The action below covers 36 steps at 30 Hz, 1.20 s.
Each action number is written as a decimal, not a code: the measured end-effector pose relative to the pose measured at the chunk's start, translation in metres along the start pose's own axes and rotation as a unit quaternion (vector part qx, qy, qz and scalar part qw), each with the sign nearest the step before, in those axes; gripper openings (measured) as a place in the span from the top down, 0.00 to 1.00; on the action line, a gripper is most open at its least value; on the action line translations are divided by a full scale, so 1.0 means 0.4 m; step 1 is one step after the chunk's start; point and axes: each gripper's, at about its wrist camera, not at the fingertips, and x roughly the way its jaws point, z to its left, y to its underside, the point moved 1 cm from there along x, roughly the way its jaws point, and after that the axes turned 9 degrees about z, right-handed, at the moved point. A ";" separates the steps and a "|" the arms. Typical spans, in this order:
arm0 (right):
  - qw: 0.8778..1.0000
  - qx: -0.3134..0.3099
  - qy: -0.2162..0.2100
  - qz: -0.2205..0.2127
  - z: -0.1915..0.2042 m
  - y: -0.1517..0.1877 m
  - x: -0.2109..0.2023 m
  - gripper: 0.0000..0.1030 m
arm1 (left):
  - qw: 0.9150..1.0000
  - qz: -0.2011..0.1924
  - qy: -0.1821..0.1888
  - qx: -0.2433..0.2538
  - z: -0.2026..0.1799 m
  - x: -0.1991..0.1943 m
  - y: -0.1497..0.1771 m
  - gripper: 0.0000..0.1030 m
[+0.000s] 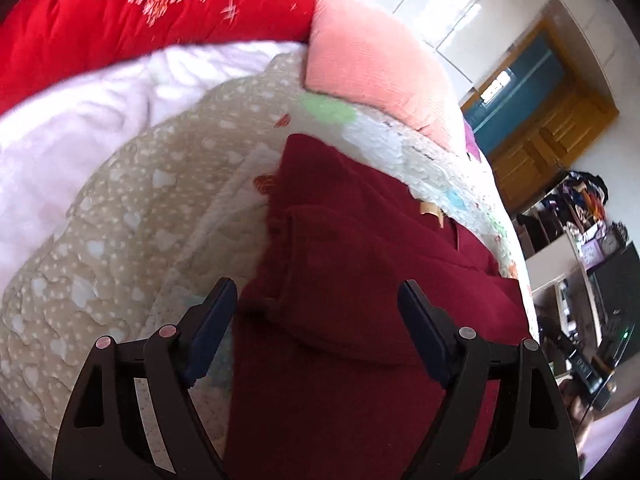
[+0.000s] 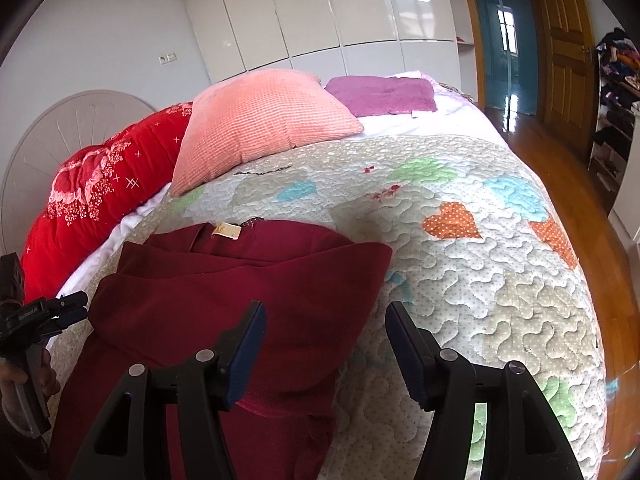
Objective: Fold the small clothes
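The dark red garment [image 2: 240,280] lies partly folded on the bed's quilt [image 2: 480,280], its side flaps turned in over the body and the label at the collar showing, likely so the next fold can run across it. Both claws are open and hold nothing: the left claw [image 1: 316,300] hovers over the garment, the right claw [image 2: 324,320] over its right edge. Behind are a pink pillow [image 2: 264,120], a red blanket [image 2: 100,200], white wardrobes [image 2: 320,8] and a wooden floor [image 2: 560,152].
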 end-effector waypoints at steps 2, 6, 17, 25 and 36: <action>1.000 0.002 0.001 0.003 -0.002 0.003 0.006 0.42 | 1.000 0.011 0.008 0.001 0.001 0.013 0.003 0.20; 1.000 0.009 -0.004 0.007 -0.009 0.006 0.016 0.42 | 0.999 -0.010 -0.032 0.030 -0.020 0.006 0.009 0.80; 0.996 0.075 -0.025 0.049 -0.058 -0.045 0.132 0.45 | 0.995 -0.061 -0.034 0.076 -0.102 -0.083 -0.011 0.85; 0.998 0.045 0.025 -0.028 -0.039 -0.070 0.070 0.90 | 0.986 -0.095 -0.050 0.127 -0.182 -0.086 -0.067 0.86; 0.999 0.027 0.017 -0.007 -0.013 -0.019 0.007 0.68 | 0.991 -0.024 -0.098 0.085 -0.064 0.083 -0.039 0.86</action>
